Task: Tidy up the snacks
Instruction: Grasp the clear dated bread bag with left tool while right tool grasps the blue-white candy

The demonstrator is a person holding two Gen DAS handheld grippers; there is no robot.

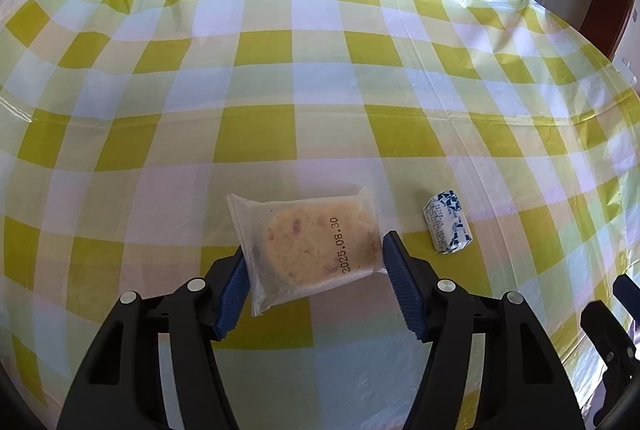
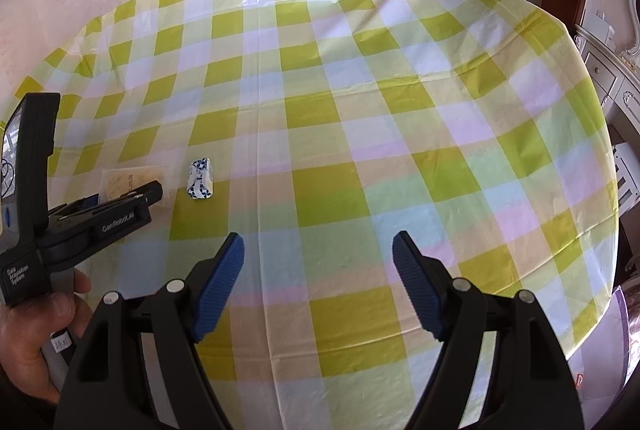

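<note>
Left claw (image 1: 312, 262) is angled steeply down over the counter (image 1: 280, 78), straddling the wrapped pastry (image 1: 308, 246). Both blue pads sit at the packet's edges: the left pad against the loose film, the right pad at the opposite seam. I can't confirm they press yet, and the packet looks flat on the checked cloth, so I read the left claw as not yet clamped, with the thing between its fingers.

Handling judgement: the pastry is light, soft and likely crumbly inside thin, slick film. The sealed margins will fold and slip, so I want the pads on the cake body, across its short side, with a gentle squeeze only.

The small blue-and-white wrapped candy (image 1: 448, 222) lies just right of the pastry, apart from it. It looks light and firmer, and narrow enough to pinch across its width.

Right claw (image 2: 318, 282) hangs released and empty over bare cloth, tilted down, well right of both snacks. In the right wrist view the left claw (image 2: 132, 196) covers part of the pastry (image 2: 128, 176), the candy (image 2: 201, 179) beside it, and a hand (image 2: 36, 326) grips the left handle.
</note>
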